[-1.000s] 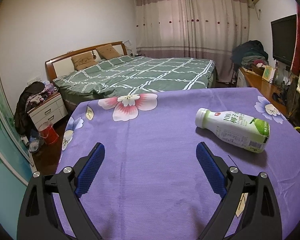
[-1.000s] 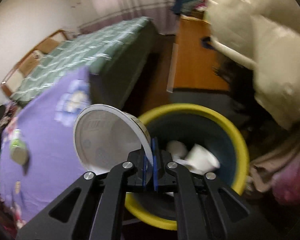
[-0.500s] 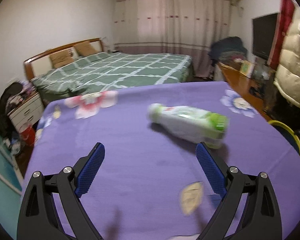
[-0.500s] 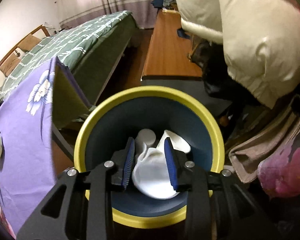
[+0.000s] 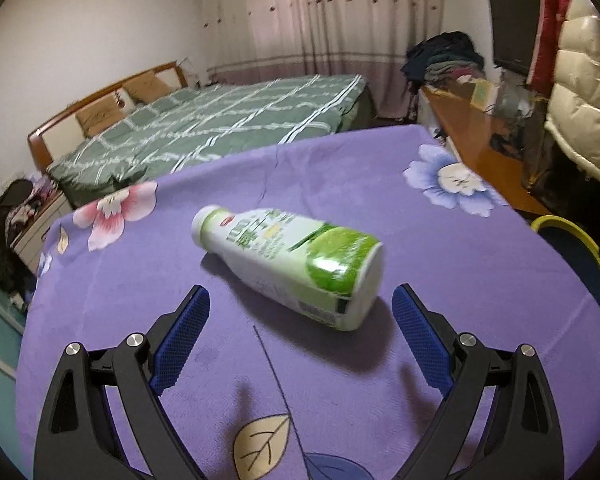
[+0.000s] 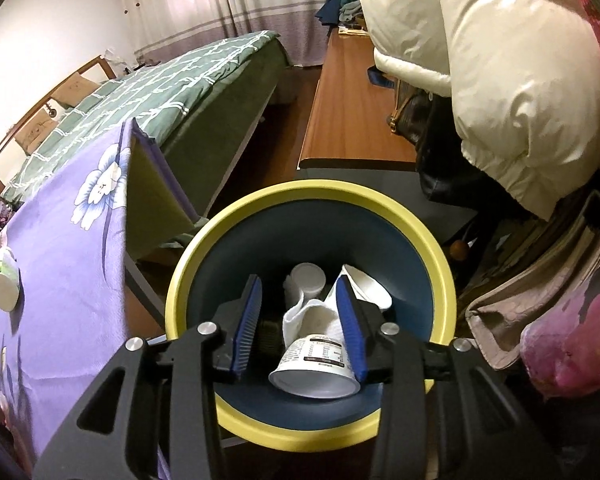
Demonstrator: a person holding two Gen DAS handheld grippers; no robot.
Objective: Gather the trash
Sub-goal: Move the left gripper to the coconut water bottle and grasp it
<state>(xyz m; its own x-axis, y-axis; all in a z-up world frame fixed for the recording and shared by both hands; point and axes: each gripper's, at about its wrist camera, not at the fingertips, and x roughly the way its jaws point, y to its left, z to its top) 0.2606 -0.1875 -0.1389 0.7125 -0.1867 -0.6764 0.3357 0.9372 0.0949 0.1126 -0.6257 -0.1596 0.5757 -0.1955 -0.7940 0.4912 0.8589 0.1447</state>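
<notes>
Bottle (image 5: 288, 264) lies on its side mid-worktop (image 5: 480, 264), cap toward far-left corner, base nearest and just ahead of the spread, empty left gripper (image 5: 300, 316); right gripper (image 6: 298, 320), parted and empty, hangs over bin (image 6: 312, 196).

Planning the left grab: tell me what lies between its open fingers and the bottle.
Only bare purple tablecloth separates the left gripper from the bottle, per the left wrist view.
</notes>
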